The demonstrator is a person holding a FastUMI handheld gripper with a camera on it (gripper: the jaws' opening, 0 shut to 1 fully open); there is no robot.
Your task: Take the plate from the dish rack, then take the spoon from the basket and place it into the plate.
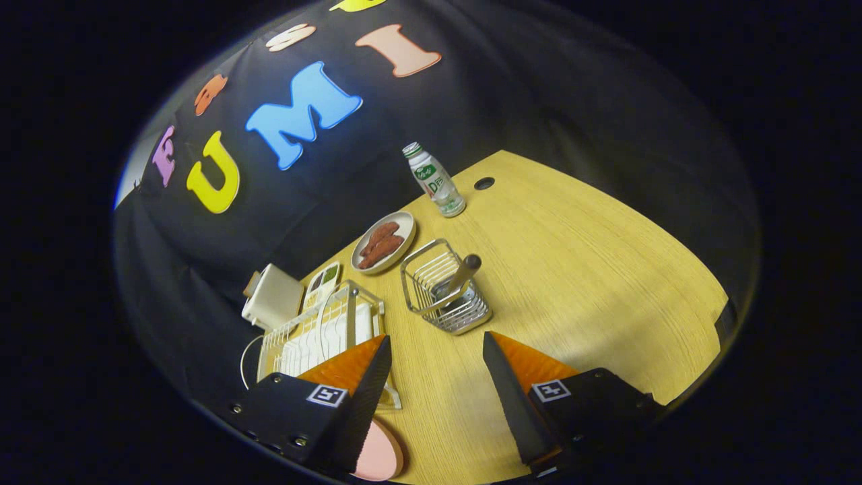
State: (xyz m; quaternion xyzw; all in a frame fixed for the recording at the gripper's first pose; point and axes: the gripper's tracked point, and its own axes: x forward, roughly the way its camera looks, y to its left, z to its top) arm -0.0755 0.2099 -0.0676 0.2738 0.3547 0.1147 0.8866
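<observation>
Pale yellow wood-grain desk (579, 269) with a round cable hole (483, 182) near its far edge. Resting on it: clear plastic bottle with green label (434, 180), grey round dish of brown food (383, 242), silver wire basket (444, 289) holding a spoon, white wire dish rack (316, 333), white boxy device (273, 296), pink round plate (379, 457). Jaws spread apart above the desk, gripping nothing.

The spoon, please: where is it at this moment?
The spoon stands tilted in the wire basket on the table, just beyond the open tool, beside the dish rack.
</observation>
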